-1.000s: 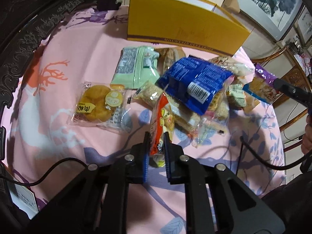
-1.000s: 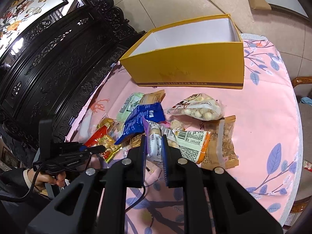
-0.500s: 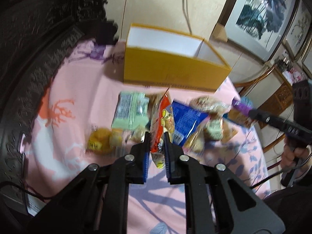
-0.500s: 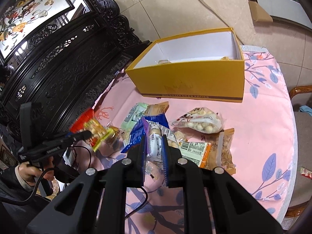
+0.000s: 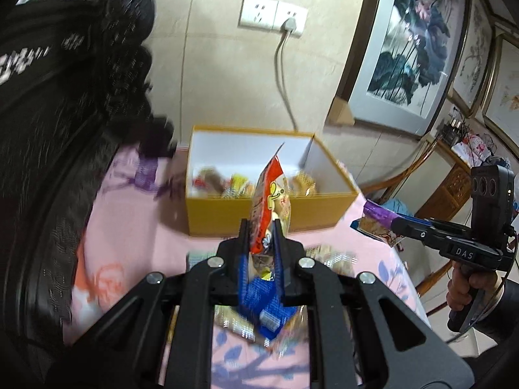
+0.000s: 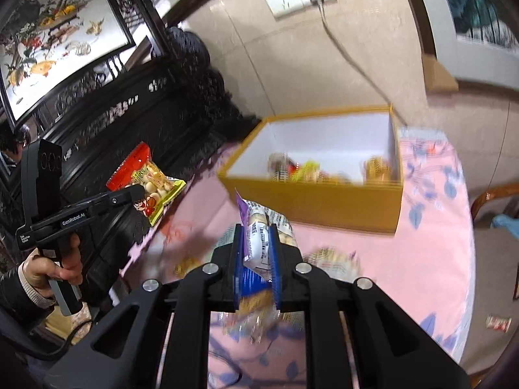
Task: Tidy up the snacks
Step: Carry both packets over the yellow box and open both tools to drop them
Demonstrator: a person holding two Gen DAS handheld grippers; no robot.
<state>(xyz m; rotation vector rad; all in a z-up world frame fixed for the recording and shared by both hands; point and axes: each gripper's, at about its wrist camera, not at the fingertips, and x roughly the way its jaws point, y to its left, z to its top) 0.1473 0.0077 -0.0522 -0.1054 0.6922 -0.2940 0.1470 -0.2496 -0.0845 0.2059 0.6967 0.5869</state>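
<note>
My left gripper [image 5: 260, 231] is shut on a red and yellow snack bag [image 5: 271, 194], held up in the air in front of the yellow box [image 5: 269, 214]. It also shows in the right wrist view [image 6: 147, 178]. My right gripper [image 6: 256, 236] is shut on a purple and white snack packet [image 6: 259, 227], lifted above the table, short of the yellow box [image 6: 311, 197]. The left wrist view shows that packet [image 5: 376, 220] to the right of the box. The box holds several snacks.
More loose snack packets [image 5: 266, 317] lie on the pink flowered tablecloth [image 6: 431, 253] below both grippers, blurred. A dark carved cabinet [image 6: 136, 107] stands at the left. A wooden chair [image 5: 418, 168] is beyond the table's right edge. A small packet [image 6: 498, 323] lies on the floor.
Both grippers have risen from the pile with their packets and moved toward the yellow box. The view now looks into the box's open top.
</note>
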